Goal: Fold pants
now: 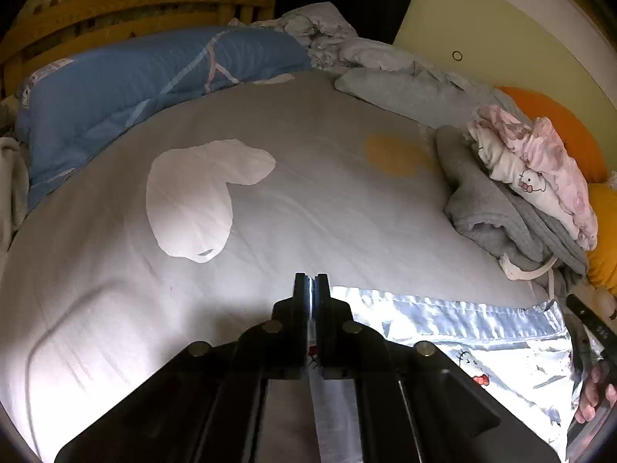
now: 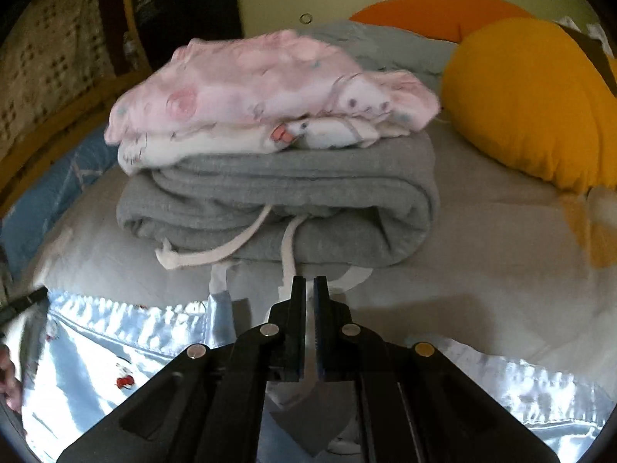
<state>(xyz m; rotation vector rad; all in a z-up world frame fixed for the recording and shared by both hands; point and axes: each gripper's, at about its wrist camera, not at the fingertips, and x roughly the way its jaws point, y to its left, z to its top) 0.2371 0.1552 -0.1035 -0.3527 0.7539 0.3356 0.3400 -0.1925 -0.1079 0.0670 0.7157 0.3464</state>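
Observation:
Shiny pale-blue satin pants [image 1: 462, 332] with a small cartoon print lie on the grey bed sheet [image 1: 308, 193], their waistband running to the right. My left gripper [image 1: 310, 279] is shut on the pants' edge, and a strip of satin shows between its fingers. In the right wrist view the same pants [image 2: 96, 347] spread to both sides of my right gripper [image 2: 309, 281], which is shut on a fold of the fabric that hangs below its fingers. A hand [image 1: 594, 393] shows at the right edge of the left wrist view.
A stack of folded clothes, pink printed pieces [image 2: 270, 85] on grey sweatpants [image 2: 289, 193], sits just beyond the right gripper. Yellow and orange cushions [image 2: 520, 100] lie to its right. A blue quilt [image 1: 135, 85] and rumpled bedding lie at the far side.

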